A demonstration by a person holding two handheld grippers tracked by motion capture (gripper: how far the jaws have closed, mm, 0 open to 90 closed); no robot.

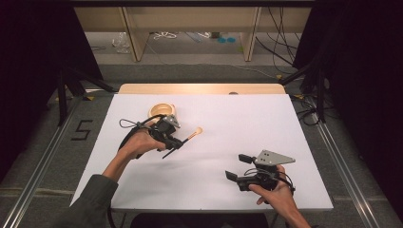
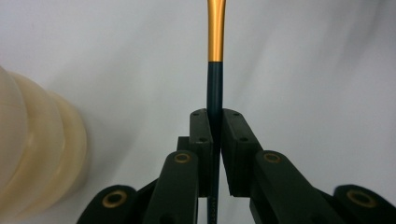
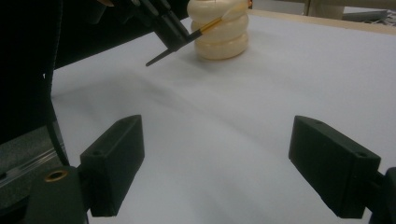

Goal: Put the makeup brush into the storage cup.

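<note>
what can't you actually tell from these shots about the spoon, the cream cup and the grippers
- Spoon: its bowl end is cut off by the top edge in the left gripper view and too small in the high view.
- Cream cup: its inside is partly covered by the left gripper in the high view; the right gripper view crops its top.
- Right gripper: the bottom edge cuts off its body in its own view.

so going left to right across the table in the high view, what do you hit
left claw gripping the spoon's dark handle → wooden spoon bowl end → right claw, open, nothing in it
</note>
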